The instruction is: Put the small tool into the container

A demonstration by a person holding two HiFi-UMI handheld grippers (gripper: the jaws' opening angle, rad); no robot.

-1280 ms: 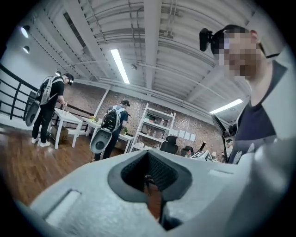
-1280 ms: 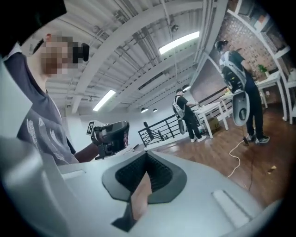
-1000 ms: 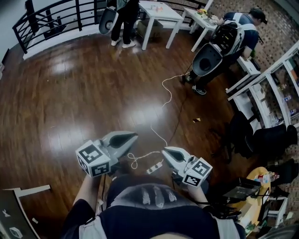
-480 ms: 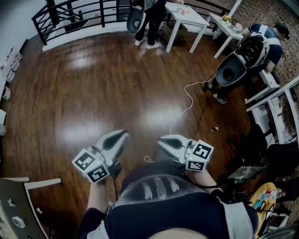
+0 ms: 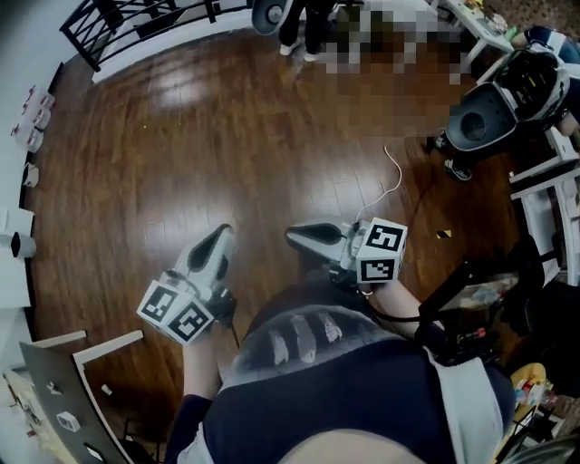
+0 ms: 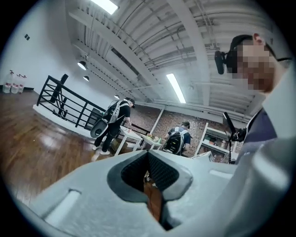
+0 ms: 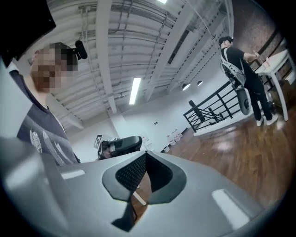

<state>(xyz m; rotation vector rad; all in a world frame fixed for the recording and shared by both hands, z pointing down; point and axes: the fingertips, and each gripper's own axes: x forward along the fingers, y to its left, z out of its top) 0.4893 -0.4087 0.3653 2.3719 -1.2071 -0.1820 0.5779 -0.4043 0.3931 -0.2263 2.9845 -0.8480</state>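
Observation:
No small tool and no container shows in any view. In the head view my left gripper (image 5: 220, 239) and right gripper (image 5: 296, 236) are held side by side in front of the person's body, level above the brown wooden floor (image 5: 227, 136). Both are shut with nothing between the jaws. The left gripper (image 6: 149, 156) has its dark pads closed together in its own view, with people at white tables beyond. The right gripper (image 7: 144, 156) is likewise closed in its own view, facing a white wall and the floor.
A black railing (image 5: 136, 20) runs along the far edge of the floor. A white cable (image 5: 392, 184) lies on the floor to the right. A person with a backpack (image 5: 512, 95) stands by white shelving (image 5: 557, 204). A grey board (image 5: 54, 399) sits at lower left.
The whole head view has swung: the railing, the tables and the people have slid right and up. Both grippers moved with the person and stay shut. The power strip on the floor has left view.

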